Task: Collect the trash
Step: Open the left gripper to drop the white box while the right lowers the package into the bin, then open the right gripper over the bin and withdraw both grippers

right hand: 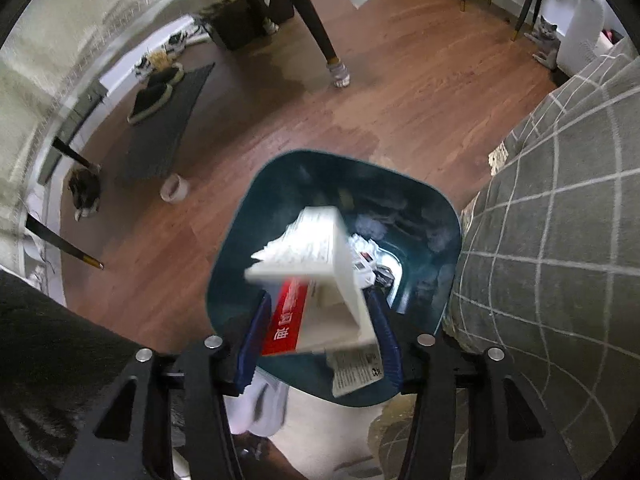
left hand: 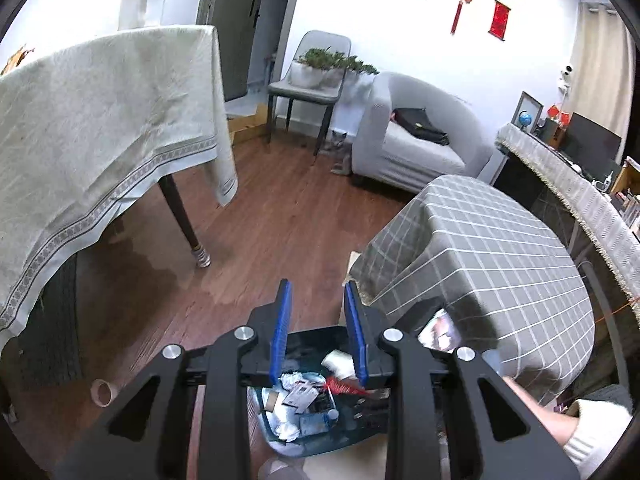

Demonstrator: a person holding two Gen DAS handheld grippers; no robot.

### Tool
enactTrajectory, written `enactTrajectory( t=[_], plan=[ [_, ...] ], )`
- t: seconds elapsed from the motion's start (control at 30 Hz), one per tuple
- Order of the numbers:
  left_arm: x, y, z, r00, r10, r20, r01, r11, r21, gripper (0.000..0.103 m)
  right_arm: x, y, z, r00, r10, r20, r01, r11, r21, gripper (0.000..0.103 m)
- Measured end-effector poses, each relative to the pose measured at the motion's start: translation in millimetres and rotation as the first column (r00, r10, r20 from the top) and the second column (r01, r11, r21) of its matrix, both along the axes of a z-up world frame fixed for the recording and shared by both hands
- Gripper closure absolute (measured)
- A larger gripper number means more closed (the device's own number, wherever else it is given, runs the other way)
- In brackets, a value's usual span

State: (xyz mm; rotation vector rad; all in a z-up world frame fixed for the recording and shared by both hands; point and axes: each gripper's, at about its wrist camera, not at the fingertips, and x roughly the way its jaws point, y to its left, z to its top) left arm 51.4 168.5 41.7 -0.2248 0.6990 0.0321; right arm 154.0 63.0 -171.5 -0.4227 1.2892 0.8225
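Down in the left wrist view, the left gripper [left hand: 318,308] hangs over the bin [left hand: 316,336] with its blue fingers [left hand: 281,332] spread and nothing between them. The bin stands on the floor [left hand: 260,216] just beside the checked table [left hand: 480,256]. Inside it lie crumpled tissues [left hand: 290,382], a white card [left hand: 300,394], a red scrap [left hand: 340,386] and other paper. At the right, a glossy packet [left hand: 438,330] shows behind the gripper's frame, and a sleeved arm [left hand: 560,420] reaches in from the lower right. A tape roll [left hand: 102,394] lies on the floor at the left. Farther off stand a table [left hand: 100,120] under a pale cloth, a chair [left hand: 308,88] carrying plants, a sofa [left hand: 416,132] and a grey cat [left hand: 340,152] between the chair and sofa.

From the right wrist view, the right gripper [right hand: 318,312] is directly above the bin [right hand: 240,248], fingers [right hand: 252,344] apart. A white box [right hand: 320,256] with a red panel sits between them, blurred; whether the pads press it cannot be told. A printed leaflet [right hand: 354,368] hangs below the box near the right finger. More paper trash [right hand: 366,264] lies deep in the bin. The checked table [right hand: 560,240] touches the bin's right side. On the floor [right hand: 400,92] are a dark mat [right hand: 168,128] with slippers [right hand: 154,96], a tape roll [right hand: 174,188] and a second cat [right hand: 86,192] at the left; the grey cat [right hand: 546,40] sits upper right.
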Motion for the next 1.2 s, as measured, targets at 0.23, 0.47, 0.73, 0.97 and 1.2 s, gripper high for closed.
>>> enactTrajectory(
  t=[0.23,0.47,0.73,0.97,1.2],
  plan=[
    [-1,-13,7,0.999,-0.026,0.024,0.026,1.0,0.01,0.075,-6,-4,-13,1.0,0.018,0.019,-0.017,0.999,-0.038,0.03],
    [-6,-20,15,0.999,-0.026,0.048,0.025,1.0,0.017,0.07,-13,-10,25,0.998,0.037,0.053,-0.042,0.996,0.083,0.037],
    [-27,-27,26,0.996,0.008,0.088,-0.012,0.999,0.045,0.056,-29,-32,88,0.983,0.005,0.183,-0.043,0.978,0.203,0.05],
    [-36,-31,36,0.992,0.018,0.122,-0.02,1.0,0.019,0.036,-47,-77,155,0.938,-0.128,0.322,0.04,0.963,0.265,0.052],
    [-47,-50,25,0.991,-0.003,0.137,-0.003,0.999,0.047,0.018,-62,-155,207,0.868,-0.315,0.384,0.179,0.92,0.349,0.043]
  ],
)
